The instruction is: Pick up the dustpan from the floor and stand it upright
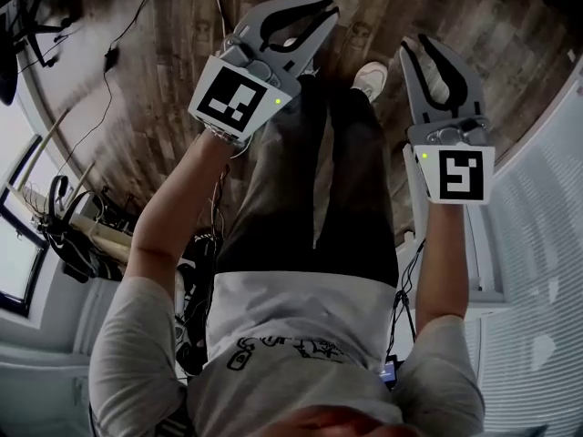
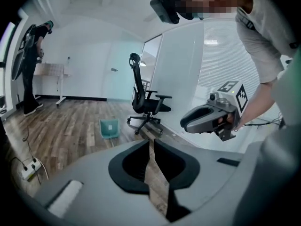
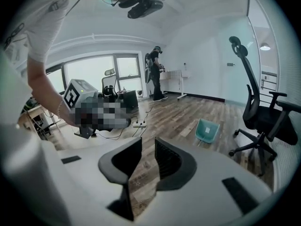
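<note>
The head view shows both grippers from above, and no other view shows the person's dark trousers [image 1: 310, 180] and white shoe [image 1: 369, 78] under them. The left gripper [image 1: 314, 18] is at 11 o'clock of the shoe and the right gripper [image 1: 428, 57] at 2 o'clock. The dustpan is not in this view.

Only the gripper views show it. In the left gripper view the dustpan [image 2: 109, 128] is on the floor [image 2: 61, 126], well apart from the jaws, at 10 o'clock of their tips. In the right gripper view it is at 2 o'clock of the tips. A black chair [image 2: 146, 102] on wheels stands near it, at 2 o'clock of it in the left gripper view. A second person [image 2: 33, 65] stands far back by the wall.

The left gripper's jaws are almost together, with only a thin slit between them and nothing in it. The right gripper's jaws stand a little apart, and only bare floor is seen through the gap.

The floor is of wood planks, brown and grey, with visible grain. The gripper bodies are smooth grey plastic, and the jaw pads are black and ribbed. The dustpan is teal plastic, a flat shape wider at one end, with a small white label in the middle.

A thin handle seems to run from the pan toward the cameras, at 6 o'clock in the left gripper view and 7 o'clock in the right gripper view, so the long axis goes about that way. It is too small to tell whether the pan lies flat or leans.
</note>
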Action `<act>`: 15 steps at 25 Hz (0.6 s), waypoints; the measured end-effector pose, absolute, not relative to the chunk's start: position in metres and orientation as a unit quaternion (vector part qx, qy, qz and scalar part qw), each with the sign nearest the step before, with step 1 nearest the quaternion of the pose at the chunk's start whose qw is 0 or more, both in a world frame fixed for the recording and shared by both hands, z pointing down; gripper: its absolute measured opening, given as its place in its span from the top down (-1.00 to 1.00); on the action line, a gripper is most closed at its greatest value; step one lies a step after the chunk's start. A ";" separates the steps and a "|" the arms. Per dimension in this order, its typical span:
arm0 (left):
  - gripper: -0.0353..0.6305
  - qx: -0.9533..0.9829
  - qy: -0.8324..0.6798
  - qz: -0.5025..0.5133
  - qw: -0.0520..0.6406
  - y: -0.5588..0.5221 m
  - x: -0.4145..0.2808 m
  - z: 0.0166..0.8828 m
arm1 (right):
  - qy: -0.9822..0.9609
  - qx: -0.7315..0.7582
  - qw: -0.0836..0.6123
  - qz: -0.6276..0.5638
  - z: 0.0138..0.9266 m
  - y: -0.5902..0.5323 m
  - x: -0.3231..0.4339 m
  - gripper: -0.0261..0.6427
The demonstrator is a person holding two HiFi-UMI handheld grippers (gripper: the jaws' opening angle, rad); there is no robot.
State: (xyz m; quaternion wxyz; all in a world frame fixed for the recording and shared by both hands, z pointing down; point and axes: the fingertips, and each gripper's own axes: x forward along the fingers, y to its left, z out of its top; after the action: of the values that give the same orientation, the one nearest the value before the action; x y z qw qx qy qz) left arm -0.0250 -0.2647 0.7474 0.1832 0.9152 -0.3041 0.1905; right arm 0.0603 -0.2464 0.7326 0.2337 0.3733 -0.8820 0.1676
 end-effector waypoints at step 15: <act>0.81 0.930 -0.263 0.213 0.145 -0.289 -0.008 0.927 | -0.899 0.335 0.254 0.120 0.909 -0.267 0.061 0.69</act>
State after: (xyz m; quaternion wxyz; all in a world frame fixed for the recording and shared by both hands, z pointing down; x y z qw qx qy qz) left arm -0.0082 -0.2893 0.9273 0.1448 0.9297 -0.2635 0.2127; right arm 0.0607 -0.2673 0.9090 0.2536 0.3352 -0.8995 0.1197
